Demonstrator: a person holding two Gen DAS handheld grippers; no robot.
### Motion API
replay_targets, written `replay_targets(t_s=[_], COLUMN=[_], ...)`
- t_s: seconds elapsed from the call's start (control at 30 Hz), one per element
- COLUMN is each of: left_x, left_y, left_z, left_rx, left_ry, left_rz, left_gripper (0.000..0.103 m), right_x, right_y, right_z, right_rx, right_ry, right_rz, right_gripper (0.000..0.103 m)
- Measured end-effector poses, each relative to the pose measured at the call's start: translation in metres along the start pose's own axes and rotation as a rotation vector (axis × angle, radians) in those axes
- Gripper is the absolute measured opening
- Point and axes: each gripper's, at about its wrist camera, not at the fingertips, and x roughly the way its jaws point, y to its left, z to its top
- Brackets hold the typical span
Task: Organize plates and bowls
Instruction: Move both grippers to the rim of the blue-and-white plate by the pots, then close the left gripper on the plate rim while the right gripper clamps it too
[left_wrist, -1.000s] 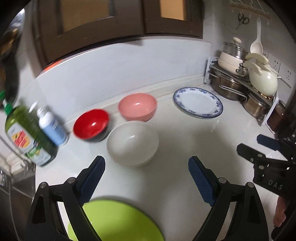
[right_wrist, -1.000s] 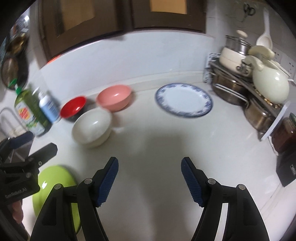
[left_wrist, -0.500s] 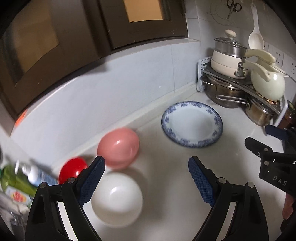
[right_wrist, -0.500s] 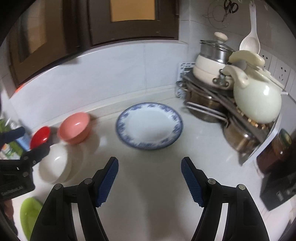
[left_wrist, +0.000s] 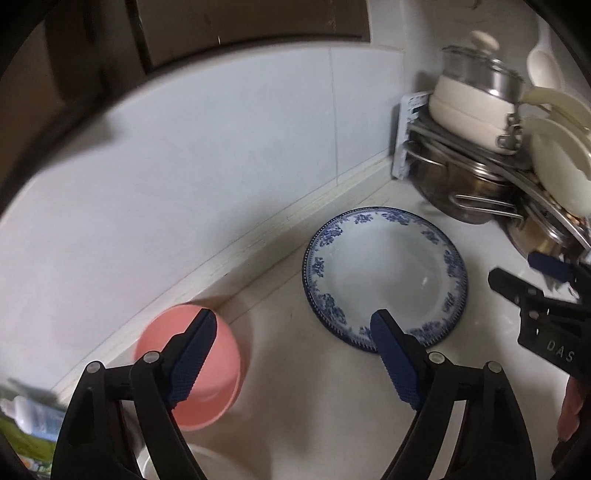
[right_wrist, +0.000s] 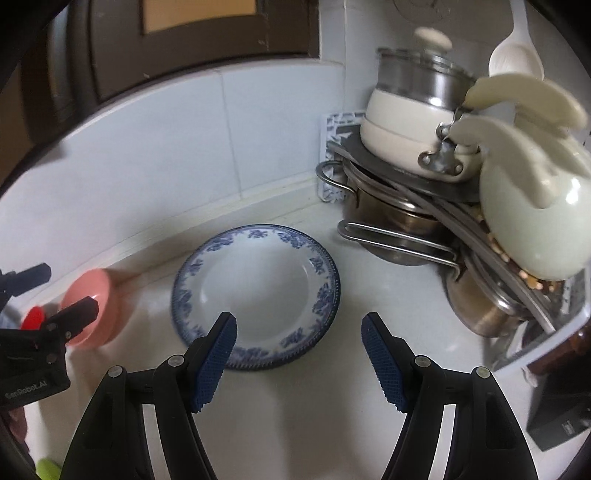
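Note:
A blue-patterned white plate (left_wrist: 384, 273) (right_wrist: 255, 291) lies flat on the white counter near the back wall. A pink bowl (left_wrist: 207, 373) (right_wrist: 94, 306) sits to its left. A red bowl (right_wrist: 33, 317) shows behind the left gripper in the right wrist view. A white bowl's rim (left_wrist: 207, 461) shows at the bottom of the left wrist view. My left gripper (left_wrist: 291, 354) is open and empty, above the counter between the pink bowl and the plate. My right gripper (right_wrist: 299, 350) is open and empty, just in front of the plate's near edge.
A metal rack (right_wrist: 424, 206) with stacked pots, a cream pot (right_wrist: 410, 122) and a pale kettle (right_wrist: 532, 218) stands at the right. Bottles (left_wrist: 26, 417) stand at the far left. A green plate's edge (right_wrist: 48, 469) shows at bottom left. A tiled wall backs the counter.
Both grippers have moved forward and right toward the blue-patterned plate. The white, red and green dishes have slid out toward the left and bottom of both views. Both grippers stay open.

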Motion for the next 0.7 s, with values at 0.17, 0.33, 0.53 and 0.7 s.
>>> replay_targets(t_s=[0.17, 0.33, 0.53, 0.7], left_x=[0.036, 0.071, 0.101, 0.118], left_y=[-0.005, -0.005, -0.001, -0.005], left_z=[0.009, 0.014, 0.015, 0.017], left_rx=[-0.008, -0.037, -0.093, -0.103], left_ry=[0.034, 0.079, 0.121, 0.137], left_rz=[-0.028, -0.052, -0.081, -0.056], left_gripper=[0.084, 0.077, 0.075, 0.072], right_x=[0.037, 0.058, 0.085, 0.105], right_y=[-0.007, -0.014, -0.018, -0.025], right_z=[0.003, 0.006, 0.009, 0.009], right_rx=[0.078, 0.109, 0.133, 0.164], right_ry=[0.052, 0.047, 0.065, 0.08], right_rz=[0.022, 0.001, 0.016, 0.025], right_gripper=[0.071, 0.071, 0.071, 0.07])
